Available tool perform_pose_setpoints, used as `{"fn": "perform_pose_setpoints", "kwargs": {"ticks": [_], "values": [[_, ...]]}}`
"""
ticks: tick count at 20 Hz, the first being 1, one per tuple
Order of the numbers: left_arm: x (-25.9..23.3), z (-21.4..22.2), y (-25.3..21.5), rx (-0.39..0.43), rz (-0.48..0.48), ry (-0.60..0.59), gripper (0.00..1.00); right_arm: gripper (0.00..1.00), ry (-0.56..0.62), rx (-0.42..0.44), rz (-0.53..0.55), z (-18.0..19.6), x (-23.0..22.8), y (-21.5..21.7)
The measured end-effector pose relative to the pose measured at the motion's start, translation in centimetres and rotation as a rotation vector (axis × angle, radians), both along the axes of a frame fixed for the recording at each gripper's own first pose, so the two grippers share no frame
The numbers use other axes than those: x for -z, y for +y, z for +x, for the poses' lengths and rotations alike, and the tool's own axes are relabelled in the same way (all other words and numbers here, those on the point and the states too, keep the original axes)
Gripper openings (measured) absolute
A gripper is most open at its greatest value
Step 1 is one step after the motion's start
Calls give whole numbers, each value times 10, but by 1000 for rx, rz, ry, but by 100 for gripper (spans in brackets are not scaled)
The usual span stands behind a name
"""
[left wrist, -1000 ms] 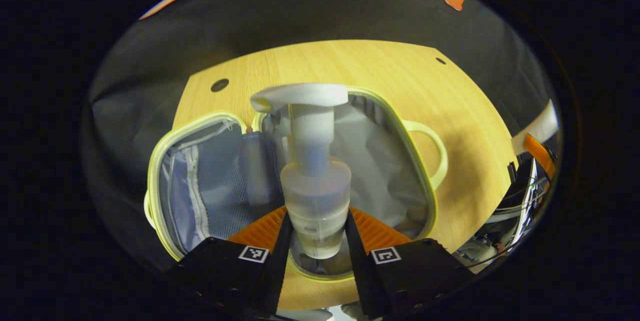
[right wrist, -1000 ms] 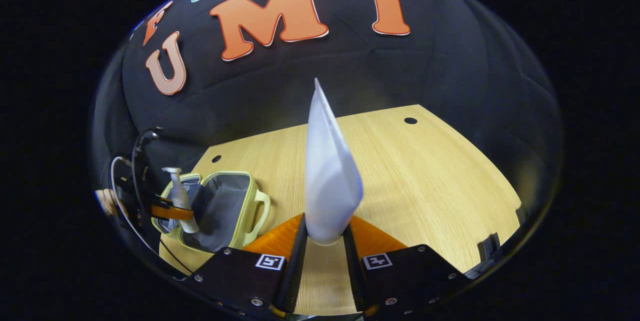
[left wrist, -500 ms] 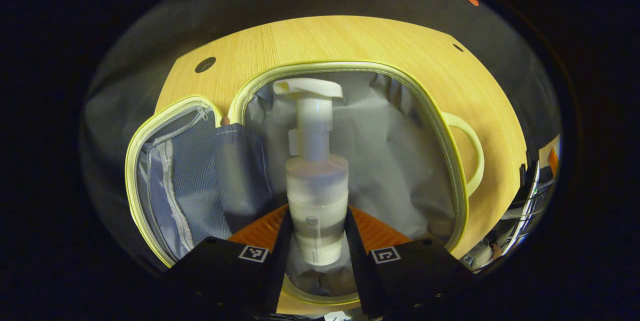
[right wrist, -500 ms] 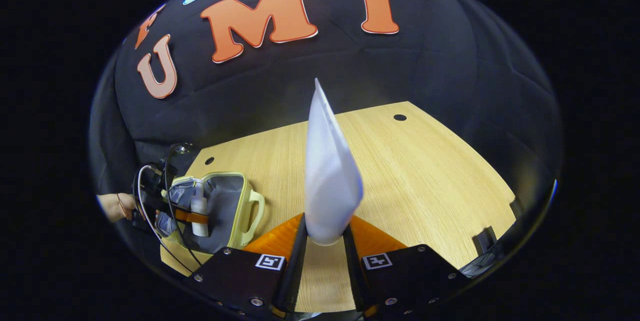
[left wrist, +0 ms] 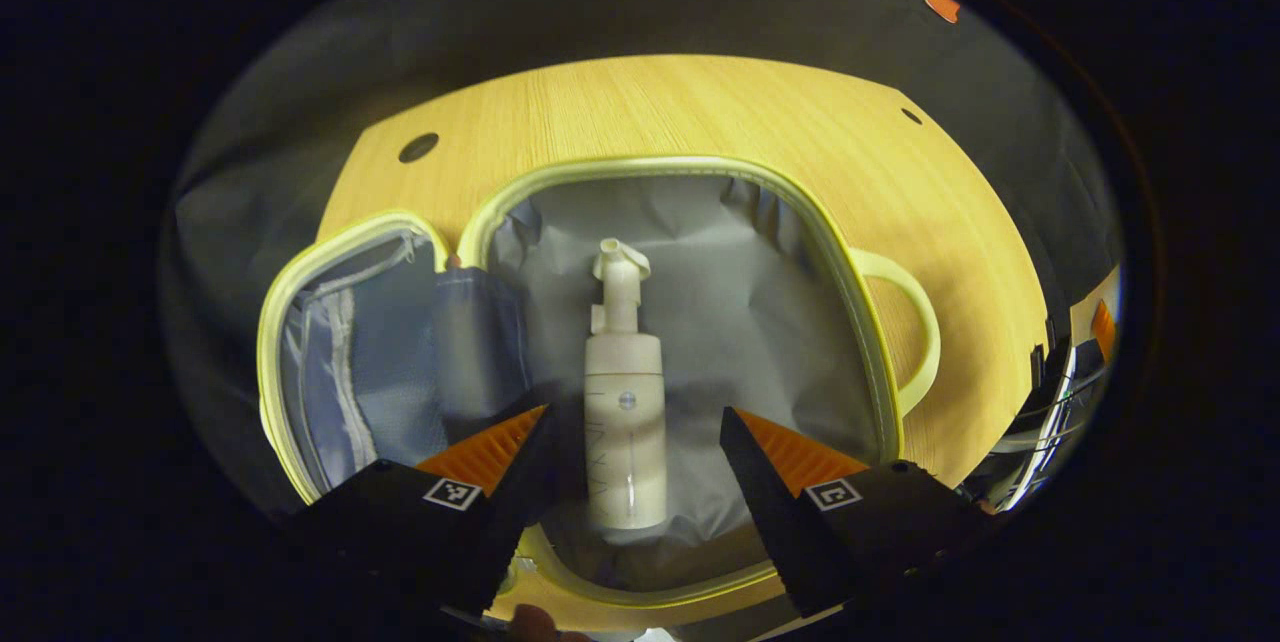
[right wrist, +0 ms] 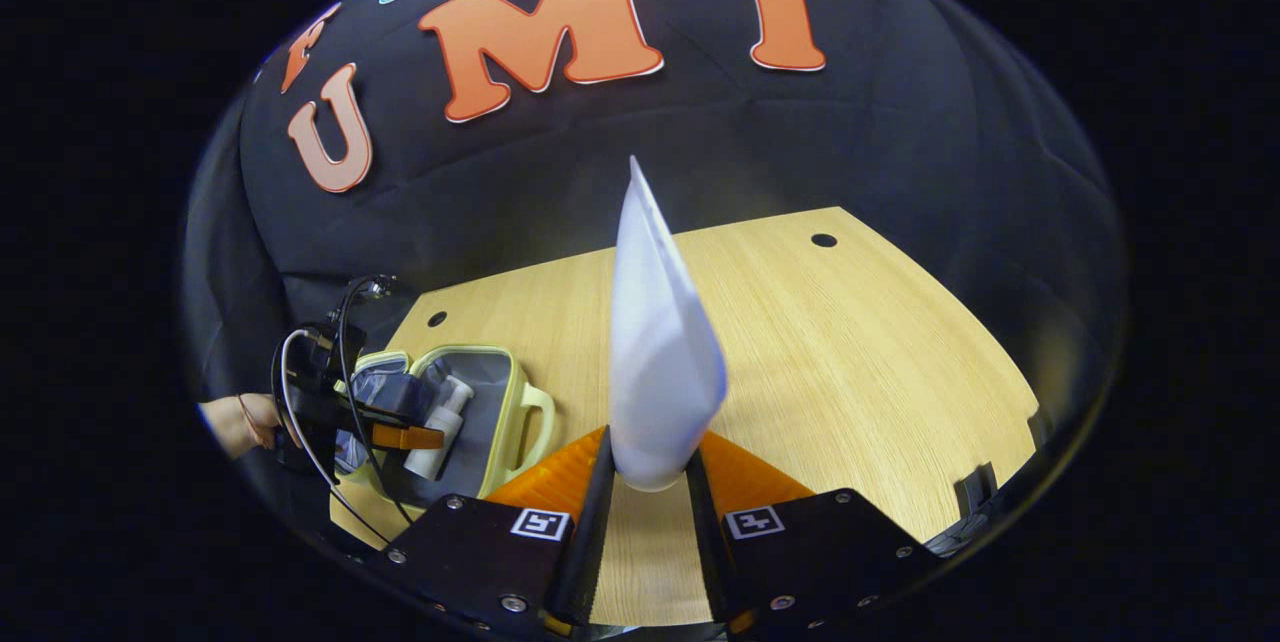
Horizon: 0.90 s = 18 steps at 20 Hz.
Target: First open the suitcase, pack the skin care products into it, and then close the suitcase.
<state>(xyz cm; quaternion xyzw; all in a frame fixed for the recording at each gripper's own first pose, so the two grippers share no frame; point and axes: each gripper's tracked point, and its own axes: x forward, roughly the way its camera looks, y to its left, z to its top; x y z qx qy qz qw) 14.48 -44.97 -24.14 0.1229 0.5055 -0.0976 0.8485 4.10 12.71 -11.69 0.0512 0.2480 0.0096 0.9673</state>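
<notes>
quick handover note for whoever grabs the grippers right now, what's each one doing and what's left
Left gripper: open above the open suitcase; the pump bottle lies on the grey lining between its fingers, untouched.
Right gripper: shut on the white tube, held over the wooden table, to the right of the suitcase.
Done: suitcase opened, pump bottle in.
Left: carry the tube over, place it in the suitcase, then close the lid.

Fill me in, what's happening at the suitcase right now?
The suitcase lies open on the table. The pump bottle lies on its lining, and the left gripper sits above it with jaws apart, not touching it. The right gripper holds a white tube upright over the table, to the suitcase's right, not yet packed.
</notes>
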Motion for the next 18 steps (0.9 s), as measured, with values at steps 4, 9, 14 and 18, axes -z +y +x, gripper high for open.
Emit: {"fn": "perform_pose_setpoints", "kwargs": {"ticks": [4, 9, 14, 18], "values": [[-58, -5, 6, 16, -27, -177, 100, 43, 0, -83, -36, 6, -18, 33], [-162, -18, 39, -5, -47, -494, 100, 43, 61, -239, -43, 13, -32, 108], [-229, -54, 75, -33, -57, -663, 100, 43, 239, -388, -25, 18, -13, 191], [-235, -78, 116, -91, -45, -699, 100, 38, 435, -439, -31, 24, 35, 234]]}}
